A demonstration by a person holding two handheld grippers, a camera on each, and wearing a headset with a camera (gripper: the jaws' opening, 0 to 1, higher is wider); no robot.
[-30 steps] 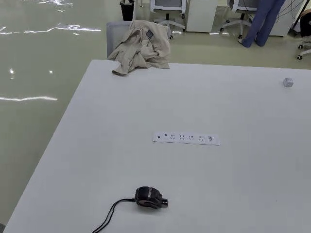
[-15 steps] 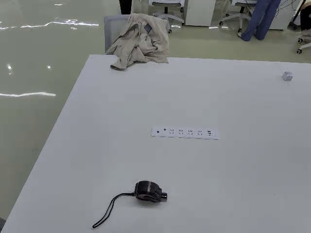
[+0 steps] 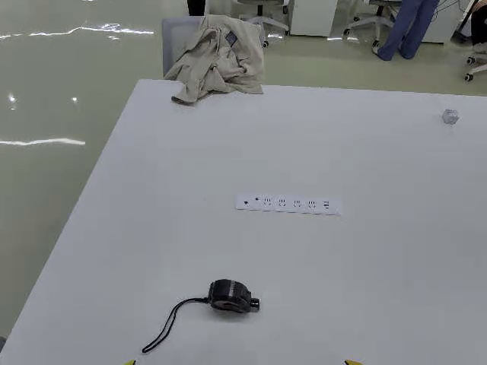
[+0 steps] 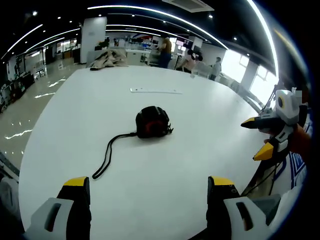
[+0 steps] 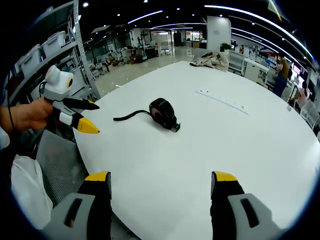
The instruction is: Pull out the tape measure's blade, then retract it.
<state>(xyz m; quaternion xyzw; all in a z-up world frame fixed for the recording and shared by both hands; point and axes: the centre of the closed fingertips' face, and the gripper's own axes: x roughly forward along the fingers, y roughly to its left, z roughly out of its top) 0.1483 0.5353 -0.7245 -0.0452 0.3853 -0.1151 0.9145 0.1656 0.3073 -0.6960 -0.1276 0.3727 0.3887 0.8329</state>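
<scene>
On the counter (image 3: 396,274), near the middle: power strip (image 3: 288,204). Before the strip, slightly left: tape measure (image 3: 231,296) (well apart from it). Behind the strip, at the far-left edge: jacket (image 3: 218,59). Behind-right of the strip: small object (image 3: 450,116).

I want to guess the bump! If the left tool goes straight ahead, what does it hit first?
Probably the tape measure, on the table almost dead ahead of the left tool; its strap lies left of that line. Depth is unclear.

Nothing can be read on the black round tape measure (image 3: 230,296) or the flat white power strip (image 3: 288,204).
</scene>
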